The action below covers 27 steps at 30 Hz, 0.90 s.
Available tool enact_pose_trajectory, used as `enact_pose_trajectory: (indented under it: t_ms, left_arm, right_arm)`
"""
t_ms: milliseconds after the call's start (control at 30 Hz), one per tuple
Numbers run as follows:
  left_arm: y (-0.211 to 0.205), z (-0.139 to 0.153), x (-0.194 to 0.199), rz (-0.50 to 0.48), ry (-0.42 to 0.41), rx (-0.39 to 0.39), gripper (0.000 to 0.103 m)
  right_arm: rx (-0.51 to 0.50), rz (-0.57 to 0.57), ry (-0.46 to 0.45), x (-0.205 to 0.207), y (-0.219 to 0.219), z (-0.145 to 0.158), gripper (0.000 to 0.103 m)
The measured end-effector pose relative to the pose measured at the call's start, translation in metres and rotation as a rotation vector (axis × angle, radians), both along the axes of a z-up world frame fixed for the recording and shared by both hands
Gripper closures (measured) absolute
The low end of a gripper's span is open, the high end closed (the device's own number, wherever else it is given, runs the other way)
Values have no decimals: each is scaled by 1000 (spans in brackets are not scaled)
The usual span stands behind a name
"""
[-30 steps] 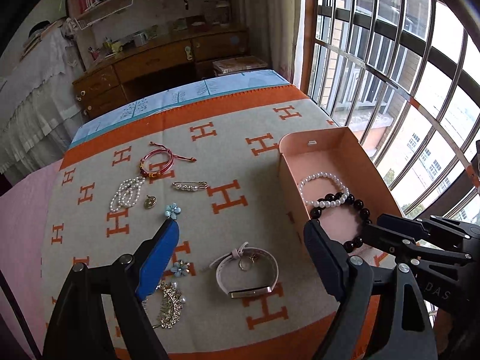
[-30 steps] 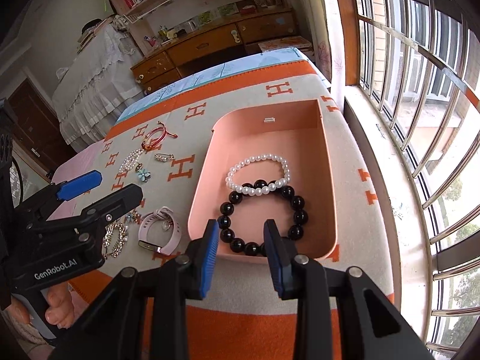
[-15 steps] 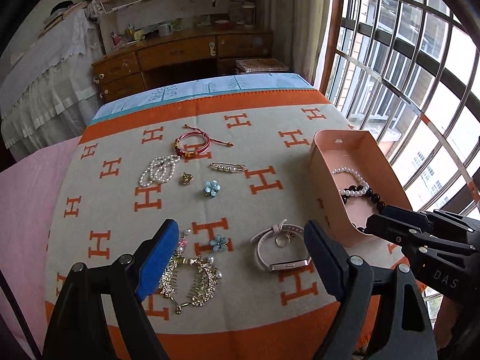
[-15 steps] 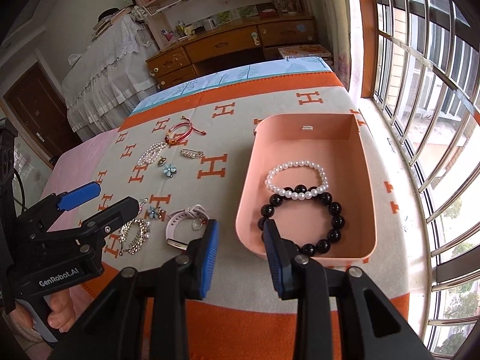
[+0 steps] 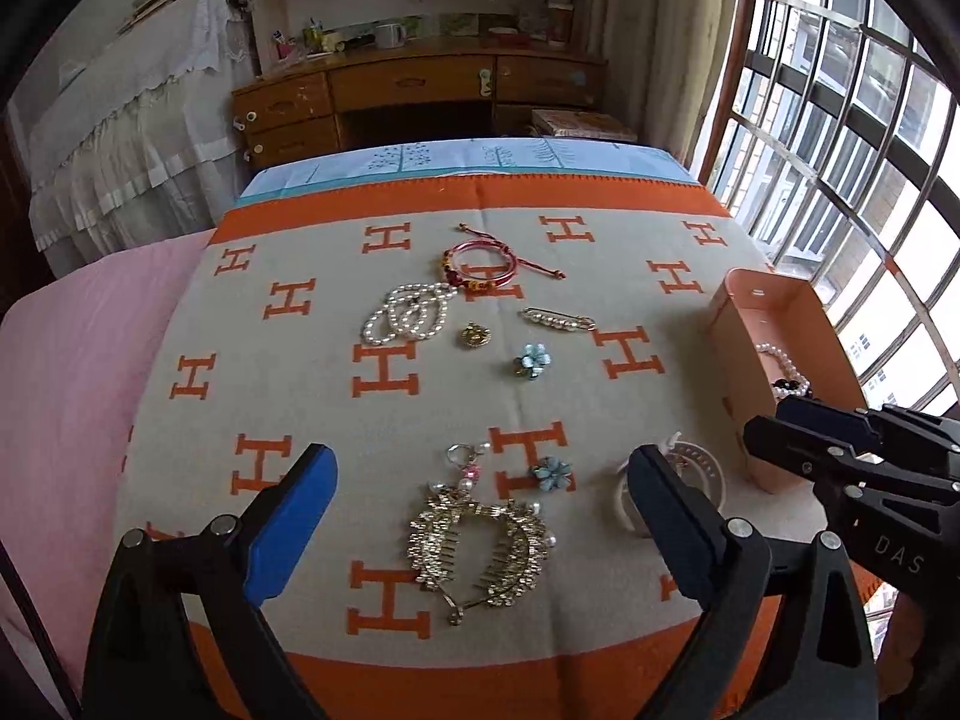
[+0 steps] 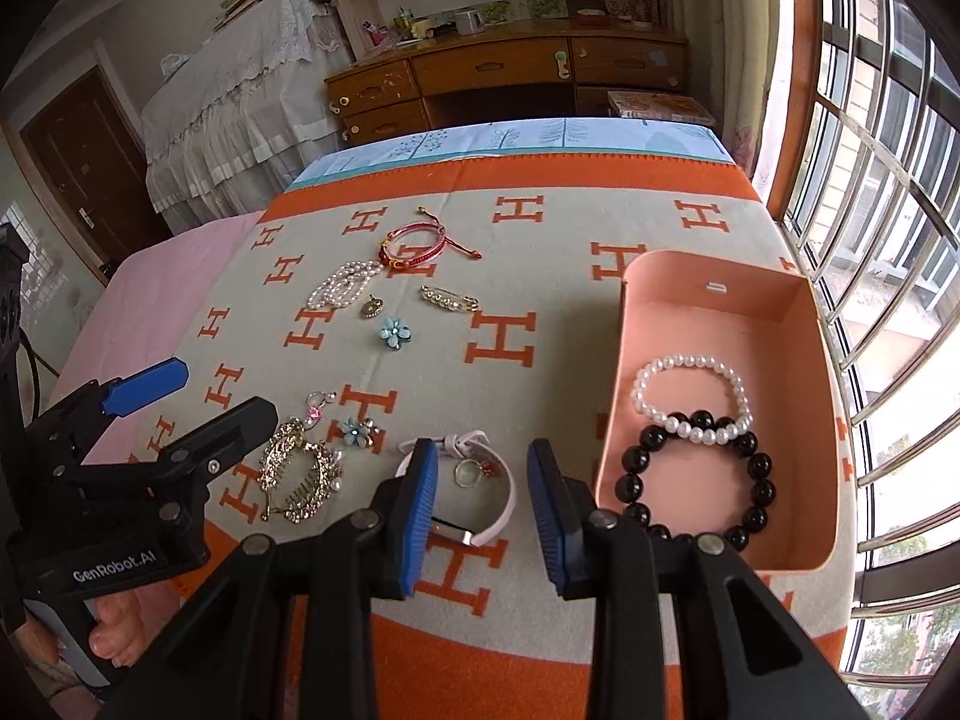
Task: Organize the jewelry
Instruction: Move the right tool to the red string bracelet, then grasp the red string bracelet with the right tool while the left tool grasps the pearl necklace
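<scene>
Jewelry lies loose on an orange-and-beige blanket (image 6: 540, 240) printed with H motifs. Two bracelets already sit in the pink box (image 6: 822, 396) at the right: a white pearl one (image 6: 645, 375) overlapping a black bead one (image 6: 759, 471).

Items left on the blanket:
- gold comb (image 5: 480, 540), toothed and stone-set, with a small charm just behind it
- two blue flower pieces, one (image 5: 552, 474) beside the comb, one (image 5: 533, 359) further back
- pale strap band (image 6: 498, 510) with a metal plate, a small ring inside its loop
- pearl strand (image 5: 408, 312), looped; red cord bracelet (image 5: 480, 261); gold pendant (image 5: 476, 335); pearl pin (image 5: 558, 319)

Left hand-held gripper (image 5: 480, 492): jaws have just been opening and now stand wide above the comb, holding nothing. Right hand-held gripper (image 6: 480, 480): jaws partly open above the strap band, holding nothing.

Risks, as judged from this layout:
- The comb's teeth and dangling pearls are likely to snag the blanket weave or the nearby charm, dragging a second item along.
- Flat plastic pads may slip on the comb's curved, hard metal spine.
- The soft blanket gives under pressure; a shallow approach may pinch fabric with the item.
- The two hand-held grippers work close together near the box and could collide.
</scene>
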<state>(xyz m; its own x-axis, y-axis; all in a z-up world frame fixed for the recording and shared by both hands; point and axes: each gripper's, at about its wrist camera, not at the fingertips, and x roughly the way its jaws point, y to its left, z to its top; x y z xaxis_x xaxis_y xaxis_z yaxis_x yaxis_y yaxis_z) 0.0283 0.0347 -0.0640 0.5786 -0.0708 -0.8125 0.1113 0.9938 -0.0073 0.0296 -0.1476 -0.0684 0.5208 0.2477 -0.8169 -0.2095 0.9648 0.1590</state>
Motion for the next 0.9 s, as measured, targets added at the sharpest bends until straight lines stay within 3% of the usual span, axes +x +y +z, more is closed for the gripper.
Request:
enact_pose_trajectory:
  t_ms: [133, 267, 467, 533, 733, 900]
  left_arm:
    - [21, 5, 11, 46, -19, 64, 4]
    - [51, 16, 24, 104, -49, 22, 4]
    - [89, 24, 59, 176, -76, -4, 4]
    - [97, 21, 79, 165, -40, -16, 4]
    - [110, -17, 142, 146, 176, -53, 4]
    - [108, -49, 176, 144, 266, -76, 4]
  right_arm:
    - [-7, 32, -6, 21, 19, 7, 71]
    - [-5, 70, 8, 54, 37, 17, 72]
    - [37, 70, 116, 125, 54, 17, 72]
    - [80, 55, 179, 149, 56, 9, 72]
    - [141, -39, 374, 205, 58, -40, 72]
    - [139, -90, 464, 229, 62, -75, 71]
